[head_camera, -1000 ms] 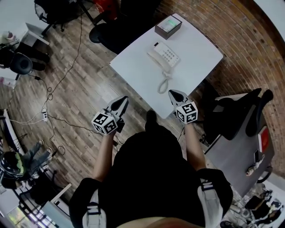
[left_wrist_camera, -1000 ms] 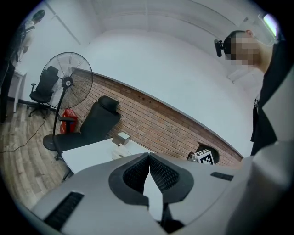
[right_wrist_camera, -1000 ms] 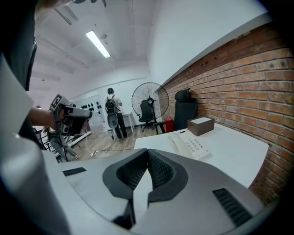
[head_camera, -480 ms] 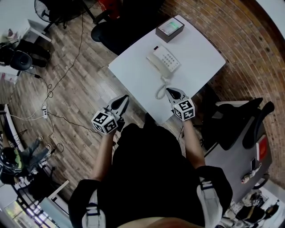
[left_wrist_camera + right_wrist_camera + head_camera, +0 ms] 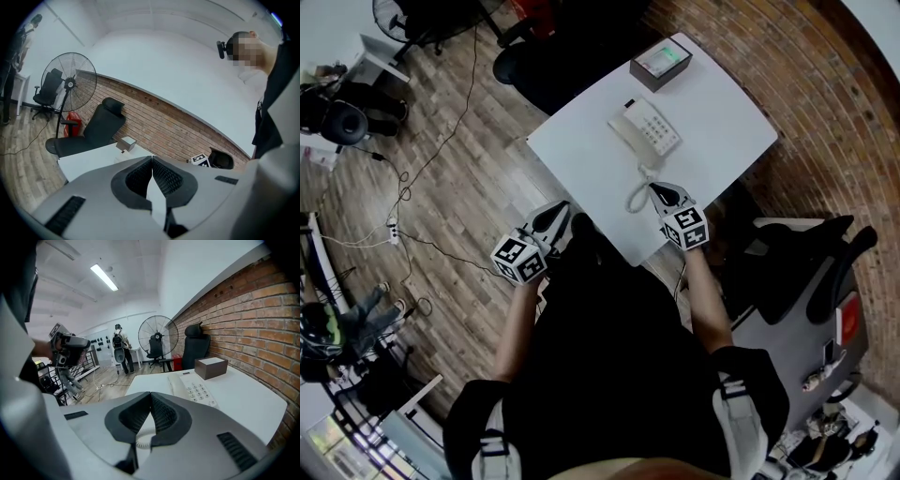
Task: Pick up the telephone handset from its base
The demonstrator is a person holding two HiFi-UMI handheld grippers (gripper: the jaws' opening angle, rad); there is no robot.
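Both jaws short of handset [image 5: 628, 133]

White table [image 5: 581, 150] ahead of me. A cream telephone [image 5: 647, 127] sits mid-table, its coiled cord [image 5: 637, 192] lying toward the near edge, and a small dark box [image 5: 660, 62] at the far corner.

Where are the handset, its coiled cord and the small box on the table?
handset [image 5: 629, 133], head view, on the middle of its grip, along the phone's left side
coiled cord [image 5: 645, 172], head view, on the stretch just below the phone
box [image 5: 660, 59], head view, on its top face
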